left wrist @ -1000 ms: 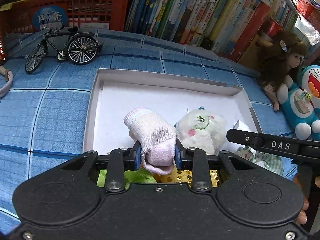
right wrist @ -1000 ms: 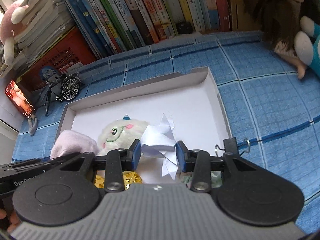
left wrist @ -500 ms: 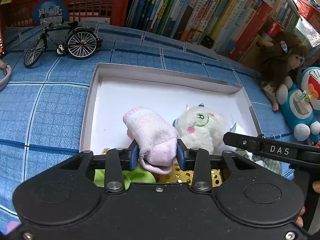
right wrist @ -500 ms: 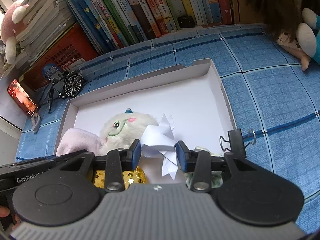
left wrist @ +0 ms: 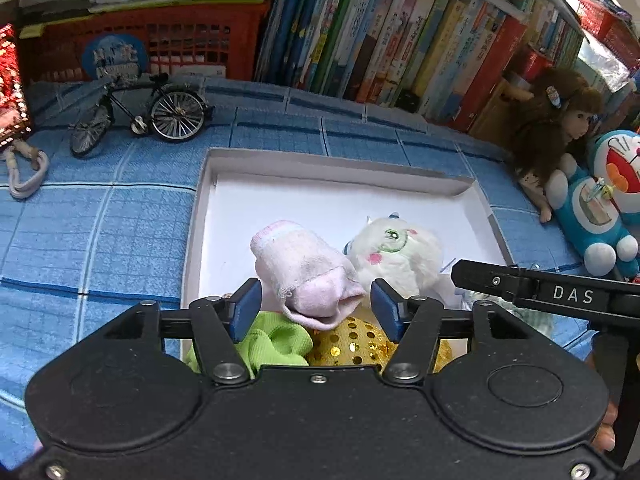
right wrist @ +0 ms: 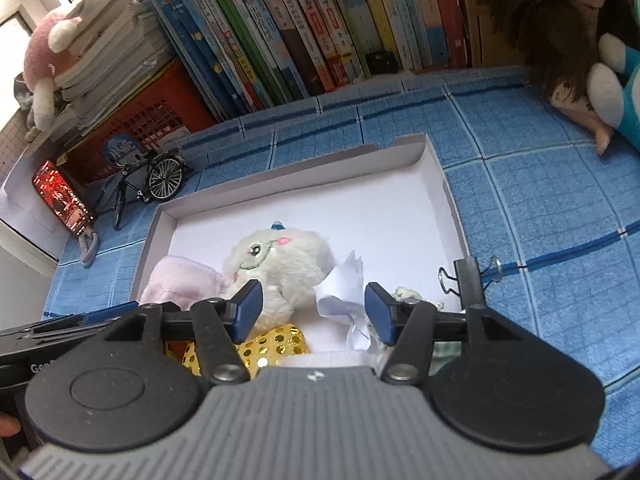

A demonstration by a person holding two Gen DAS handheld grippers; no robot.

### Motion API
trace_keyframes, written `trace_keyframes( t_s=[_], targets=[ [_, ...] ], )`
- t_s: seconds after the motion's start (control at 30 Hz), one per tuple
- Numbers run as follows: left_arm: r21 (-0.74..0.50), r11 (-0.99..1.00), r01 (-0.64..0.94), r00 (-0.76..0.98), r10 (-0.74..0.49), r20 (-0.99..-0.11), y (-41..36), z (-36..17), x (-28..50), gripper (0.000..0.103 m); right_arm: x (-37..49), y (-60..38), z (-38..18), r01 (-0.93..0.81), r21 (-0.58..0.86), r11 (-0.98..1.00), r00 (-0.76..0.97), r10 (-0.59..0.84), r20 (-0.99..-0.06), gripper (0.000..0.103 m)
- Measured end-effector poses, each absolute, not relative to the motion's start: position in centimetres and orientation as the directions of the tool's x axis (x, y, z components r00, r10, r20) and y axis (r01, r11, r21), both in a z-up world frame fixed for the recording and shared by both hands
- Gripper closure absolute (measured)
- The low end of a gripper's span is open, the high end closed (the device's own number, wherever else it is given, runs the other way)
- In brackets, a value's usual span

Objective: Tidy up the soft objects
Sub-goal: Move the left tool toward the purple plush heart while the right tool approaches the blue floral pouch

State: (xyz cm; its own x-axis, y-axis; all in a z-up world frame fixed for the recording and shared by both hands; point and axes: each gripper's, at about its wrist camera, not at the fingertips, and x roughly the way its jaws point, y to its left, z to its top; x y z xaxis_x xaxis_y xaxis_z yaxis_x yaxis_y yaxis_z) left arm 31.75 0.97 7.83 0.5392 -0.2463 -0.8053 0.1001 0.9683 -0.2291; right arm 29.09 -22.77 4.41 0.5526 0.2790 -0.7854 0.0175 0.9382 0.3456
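Note:
A shallow white box (left wrist: 340, 164) (right wrist: 444, 196) lies on the blue checked cloth. In it a pink sock (left wrist: 304, 268) (right wrist: 180, 280) rests against a white plush toy (left wrist: 400, 256) (right wrist: 280, 260). A crumpled white paper (right wrist: 344, 288) lies to the plush's right. A gold sequin item (left wrist: 360, 340) (right wrist: 272, 344) and a green cloth (left wrist: 276, 340) lie at the box's near end. My left gripper (left wrist: 316, 310) is open around the sock's near end. My right gripper (right wrist: 314, 308) is open, the paper between its blue pads.
A model bicycle (left wrist: 140, 116) stands left of the box before a red crate (left wrist: 160, 44). A row of books (left wrist: 400, 32) lines the back. A doll (left wrist: 552, 128) and a blue plush (left wrist: 600, 208) sit at right. A binder clip (right wrist: 468, 276) lies by the box's right edge.
Both grippers have opened: the left let go of the pink sock and the right let go of the white paper. Both now rest in the box.

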Motion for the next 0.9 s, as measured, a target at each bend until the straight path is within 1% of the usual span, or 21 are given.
trace_keyframes(
  t_s=[0.07, 0.2, 0.33, 0.43, 0.67, 0.8, 0.9],
  targets=[
    [-0.223, 0.968, 0.115, 0.563, -0.249, -0.788, 1.0, 8.6, 30.8, 0.034, 28.3, -22.7, 5.2, 0.005, 0.330, 0.944, 0.572, 0.268, -0.775, 0.030],
    [-0.194, 0.968, 0.157, 0.609, -0.249, -0.753, 0.8, 10.4, 28.7, 0.031, 26.6, -22.8, 7.0, -0.023, 0.301, 0.953, 0.625, 0.249, -0.740, 0.025],
    [-0.196, 0.962, 0.192, 0.643, -0.274, -0.715, 1.1, 12.1, 26.3, 0.026, 24.4, -23.0, 8.9, -0.059, 0.291, 0.955, 0.677, 0.253, -0.691, 0.020],
    [-0.193, 0.957, 0.216, 0.673, -0.289, -0.680, 1.4, 13.1, 24.1, 0.025, 22.3, -23.2, 10.2, -0.094, 0.284, 0.954, 0.715, 0.263, -0.648, 0.016],
    [-0.197, 0.947, 0.253, 0.737, -0.321, -0.595, 2.4, 14.6, 18.6, 0.023, 16.6, -23.5, 12.8, -0.156, 0.202, 0.967, 0.813, 0.242, -0.530, 0.012],
    [-0.172, 0.945, 0.278, 0.776, -0.326, -0.539, 3.0, 15.1, 15.4, 0.021, 13.4, -24.1, 13.5, -0.171, 0.168, 0.971, 0.862, 0.230, -0.452, 0.004],
    [-0.150, 0.945, 0.292, 0.795, -0.327, -0.511, 3.3, 15.1, 13.3, 0.020, 11.1, -24.3, 13.4, -0.174, 0.106, 0.979, 0.896, 0.202, -0.395, 0.002]
  ],
)
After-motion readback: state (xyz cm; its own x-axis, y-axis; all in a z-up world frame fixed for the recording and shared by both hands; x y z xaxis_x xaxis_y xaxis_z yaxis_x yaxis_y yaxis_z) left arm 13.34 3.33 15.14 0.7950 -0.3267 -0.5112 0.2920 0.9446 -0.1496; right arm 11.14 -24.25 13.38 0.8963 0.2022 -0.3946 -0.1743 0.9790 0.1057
